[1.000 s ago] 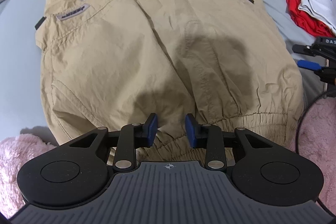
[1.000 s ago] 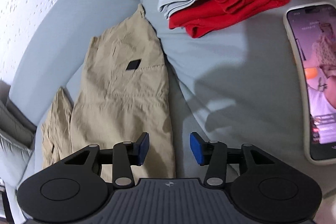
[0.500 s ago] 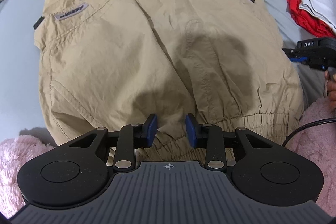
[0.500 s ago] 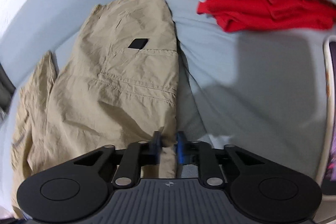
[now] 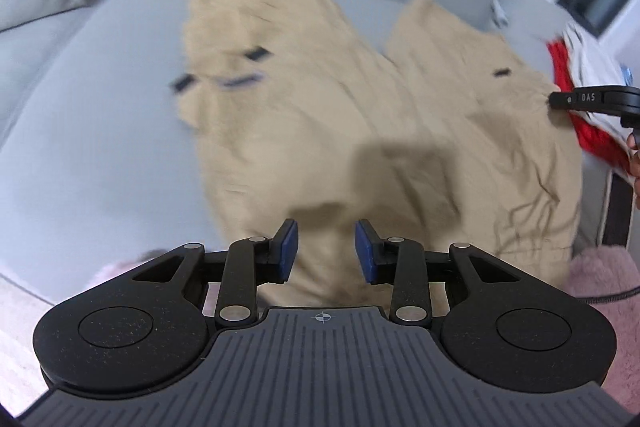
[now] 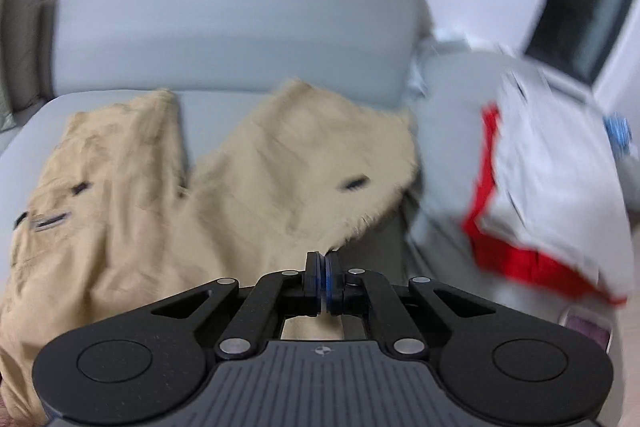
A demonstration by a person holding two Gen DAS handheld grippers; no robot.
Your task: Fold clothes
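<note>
On the grey sofa (image 5: 100, 131) the tan trousers (image 5: 320, 115) lie spread with both legs pointing toward the backrest, a layout that leaves the waistband nearest the person and the outer edges free to be picked up for a fold. Both views are blurred, so fine creases cannot be read.

The right gripper (image 6: 321, 277) is clenched on the trousers' right-hand edge: its blue pads meet with a thin strip of tan cloth pinched between them, and the fabric runs taut up from the jaws to the leg with the small black tab. That pinch at the side seam looks chosen so the leg can be carried across onto the other one. From the left wrist view the same tool shows at the far right, its tip touching the cloth's edge.

The left gripper (image 5: 326, 251) hangs over the waistband end with its jaws part open. Tan cloth lies behind the gap, but the pads do not visibly press on it, so it seems to hold nothing.

Beside the trousers on the right sits a stack of folded clothes (image 6: 552, 195), red under pale grey, placed apart, presumably as finished work. A pink fluffy cover (image 5: 600, 275) borders the near edge.
</note>
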